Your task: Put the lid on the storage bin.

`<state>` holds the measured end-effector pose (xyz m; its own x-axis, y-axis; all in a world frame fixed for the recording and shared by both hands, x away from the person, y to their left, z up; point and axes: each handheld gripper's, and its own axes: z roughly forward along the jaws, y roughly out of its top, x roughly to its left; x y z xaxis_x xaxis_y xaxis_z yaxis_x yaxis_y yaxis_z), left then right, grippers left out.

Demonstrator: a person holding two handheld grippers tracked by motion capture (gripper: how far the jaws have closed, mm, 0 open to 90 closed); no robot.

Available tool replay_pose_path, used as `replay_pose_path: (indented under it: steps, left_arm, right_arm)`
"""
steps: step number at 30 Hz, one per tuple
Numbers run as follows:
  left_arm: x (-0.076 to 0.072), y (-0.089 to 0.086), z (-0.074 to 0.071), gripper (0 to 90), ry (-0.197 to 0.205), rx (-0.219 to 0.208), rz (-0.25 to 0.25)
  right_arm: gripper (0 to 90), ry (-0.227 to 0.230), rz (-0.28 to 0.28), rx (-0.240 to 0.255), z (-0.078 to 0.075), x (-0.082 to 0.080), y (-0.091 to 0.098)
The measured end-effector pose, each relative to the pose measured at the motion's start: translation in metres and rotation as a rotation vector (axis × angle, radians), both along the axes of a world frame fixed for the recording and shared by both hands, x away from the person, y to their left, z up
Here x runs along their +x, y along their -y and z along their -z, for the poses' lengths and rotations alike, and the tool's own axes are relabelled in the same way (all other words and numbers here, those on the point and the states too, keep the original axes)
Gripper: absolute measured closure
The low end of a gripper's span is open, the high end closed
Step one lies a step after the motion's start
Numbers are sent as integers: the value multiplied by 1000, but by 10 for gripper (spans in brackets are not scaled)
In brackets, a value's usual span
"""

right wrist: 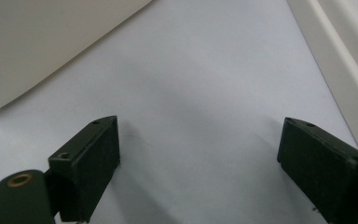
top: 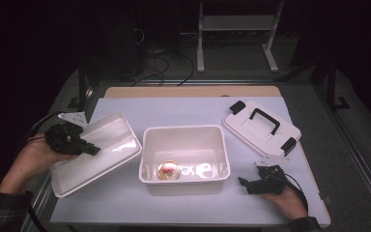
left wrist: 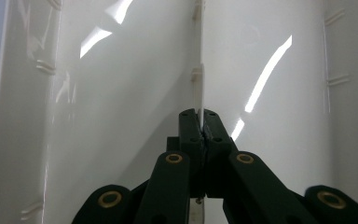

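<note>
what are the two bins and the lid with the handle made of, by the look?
Left bin, clamped at its wall by the left gripper: glossy white plastic, probably; sharp light streaks on thin, slightly see-through walls. Middle bin: same glossy white look, glare on its floor. Lid: white plastic, duller; handle and clips black, likely plastic.

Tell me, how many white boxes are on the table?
2. One white box sits tilted at the left, its wall pinched by the left gripper. The other white box stands in the middle. The flat piece with a black handle at the right is a lid.
</note>
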<state>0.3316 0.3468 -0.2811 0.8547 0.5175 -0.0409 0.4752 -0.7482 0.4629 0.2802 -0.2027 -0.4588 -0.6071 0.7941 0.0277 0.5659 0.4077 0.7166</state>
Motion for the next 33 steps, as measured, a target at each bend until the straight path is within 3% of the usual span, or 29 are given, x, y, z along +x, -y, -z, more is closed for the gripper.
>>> replay_pose_path:
  steps: [8, 15, 24, 33]
  left_arm:
    - [5, 27, -18, 890, 28, -3, 58]
    - [11, 61, -31, 889, 52, -4, 127]
    - [17, 106, -36, 889, 61, 10, 238]
    - [20, 141, -38, 889, 65, 21, 316]
  right_arm:
    - [122, 0, 0, 0, 0, 0, 0]
    - [122, 0, 0, 0, 0, 0, 0]
    - [122, 3, -1, 0, 0, 0, 0]
    - [122, -1, 1, 1, 0, 0, 0]
